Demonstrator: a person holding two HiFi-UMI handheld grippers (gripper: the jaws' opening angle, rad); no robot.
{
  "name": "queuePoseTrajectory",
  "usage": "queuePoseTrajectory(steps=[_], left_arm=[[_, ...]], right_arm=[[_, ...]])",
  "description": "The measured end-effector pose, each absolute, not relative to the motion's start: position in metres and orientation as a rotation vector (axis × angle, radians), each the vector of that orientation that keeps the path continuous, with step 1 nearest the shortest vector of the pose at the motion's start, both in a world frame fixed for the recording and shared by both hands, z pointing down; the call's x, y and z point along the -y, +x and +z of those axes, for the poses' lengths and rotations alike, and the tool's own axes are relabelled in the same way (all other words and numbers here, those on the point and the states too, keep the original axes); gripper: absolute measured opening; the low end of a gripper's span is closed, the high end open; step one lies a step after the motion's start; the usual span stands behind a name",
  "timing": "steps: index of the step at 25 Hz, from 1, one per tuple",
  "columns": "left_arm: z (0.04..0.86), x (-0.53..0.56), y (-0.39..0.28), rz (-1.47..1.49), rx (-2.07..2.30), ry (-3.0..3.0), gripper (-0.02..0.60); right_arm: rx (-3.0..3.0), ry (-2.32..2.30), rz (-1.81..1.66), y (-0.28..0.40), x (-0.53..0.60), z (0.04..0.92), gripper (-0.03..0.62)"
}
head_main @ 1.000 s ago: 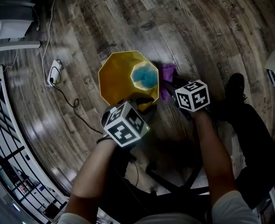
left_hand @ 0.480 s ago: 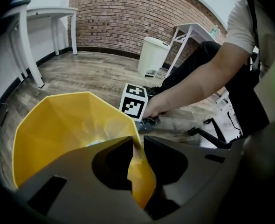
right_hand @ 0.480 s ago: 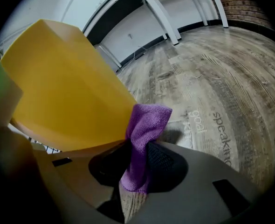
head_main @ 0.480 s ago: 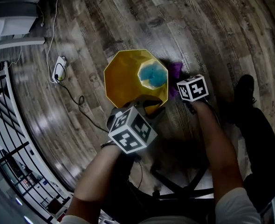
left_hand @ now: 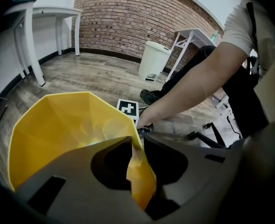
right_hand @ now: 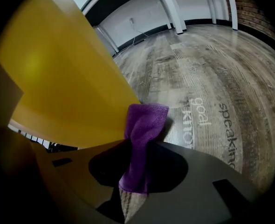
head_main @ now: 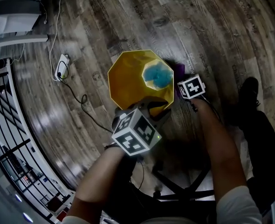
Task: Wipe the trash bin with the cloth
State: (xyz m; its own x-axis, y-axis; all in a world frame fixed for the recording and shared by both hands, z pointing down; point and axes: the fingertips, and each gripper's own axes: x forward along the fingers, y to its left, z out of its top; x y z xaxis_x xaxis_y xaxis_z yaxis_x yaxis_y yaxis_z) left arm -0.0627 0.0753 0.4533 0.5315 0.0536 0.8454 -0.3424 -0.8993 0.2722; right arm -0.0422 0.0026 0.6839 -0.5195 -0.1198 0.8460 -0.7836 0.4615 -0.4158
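Note:
A yellow faceted trash bin (head_main: 128, 80) stands on the wood floor, with something blue in its bottom (head_main: 157, 75). My left gripper (head_main: 149, 108) is shut on the bin's near rim (left_hand: 136, 167), one jaw inside and one outside. My right gripper (head_main: 184, 94) is low beside the bin's right outer wall (right_hand: 63, 87), shut on a purple cloth (right_hand: 142, 134). The cloth's free end lies against the bin's outer wall near the floor. In the head view only a sliver of the purple cloth (head_main: 180, 69) shows past the bin.
A power strip with cables (head_main: 62, 64) lies on the floor left of the bin. A metal railing (head_main: 7, 125) runs along the left. My shoe (head_main: 249, 90) is at the right. A white bin (left_hand: 154, 59) and white table legs (left_hand: 32, 41) stand further off.
My right gripper has sunk down along the bin's right side with the cloth. The left gripper has stayed on the rim.

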Motion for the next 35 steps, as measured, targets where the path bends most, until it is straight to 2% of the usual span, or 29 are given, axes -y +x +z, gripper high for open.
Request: queuePoseTrajectory(steps=[5,11,16,30,35], left_arm=[[0.453,-0.078,-0.063,1.363,0.201,2.409,0.080],[0.444,-0.093,-0.066,1.414,0.094,2.474,0.160],[0.444,-0.102,-0.080,1.516,0.028,2.468,0.175],[0.467,-0.101,-0.099,1.640,0.057,2.357,0.169],[0.470,-0.101,-0.096,1.635,0.050,2.369,0.092]], right_arm=[[1.924,0.799,1.071,-0.035,-0.002,0.677,0.106],[2.019,0.922,1.114,-0.019,-0.005,0.631,0.106],[2.082,1.030,1.151,0.001,-0.019,0.582,0.106],[2.412,1.093,1.341,-0.002,-0.051,0.468,0.106],[2.526,1.119,1.368,-0.008,-0.056,0.439,0.106]])
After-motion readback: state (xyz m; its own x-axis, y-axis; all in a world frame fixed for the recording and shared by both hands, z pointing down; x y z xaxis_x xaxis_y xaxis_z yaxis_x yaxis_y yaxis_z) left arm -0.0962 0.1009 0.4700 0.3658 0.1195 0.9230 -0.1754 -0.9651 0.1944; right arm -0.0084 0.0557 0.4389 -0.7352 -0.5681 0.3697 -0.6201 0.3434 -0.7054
